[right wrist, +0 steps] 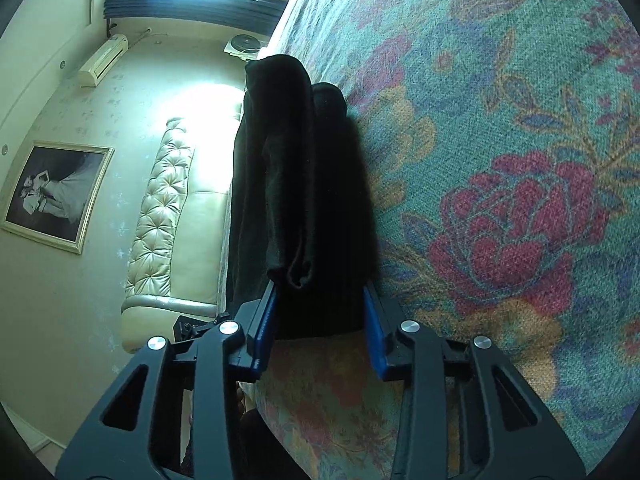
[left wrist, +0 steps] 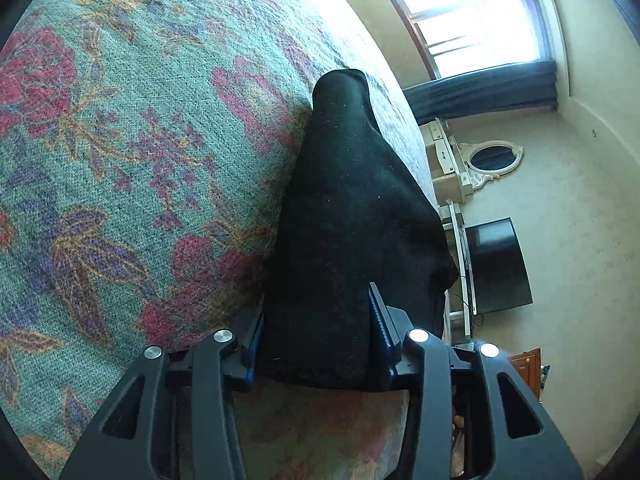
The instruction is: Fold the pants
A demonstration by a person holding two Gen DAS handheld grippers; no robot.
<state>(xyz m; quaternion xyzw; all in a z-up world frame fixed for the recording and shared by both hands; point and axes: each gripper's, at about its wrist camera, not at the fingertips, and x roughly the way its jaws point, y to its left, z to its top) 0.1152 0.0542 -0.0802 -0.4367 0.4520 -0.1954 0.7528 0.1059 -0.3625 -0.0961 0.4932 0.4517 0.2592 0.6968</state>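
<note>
Left wrist view: we've got the left gripper (left wrist: 320, 344) with its jaws parted around a thick bundle of the black pants (left wrist: 344, 216), and cloth fills the gap from pad to pad; we judge it grasping the pants.
Pants from here: they run straight ahead of the gripper, lying along the bed (left wrist: 120, 160) near its edge, floral cover to the left.
Right wrist view: the right gripper (right wrist: 320, 320) stands the same way, blue pads on both sides of the stacked folds, so we read it as grasping too.
Pants from here: layered ahead of the gripper, a rolled hem hanging just in front of the pads, bed edge to the left.
Risk: the thick stack could slip or fan apart if the grippers lift unevenly.
Risk, edge: pulling leftward may drag cloth off the bed.
</note>
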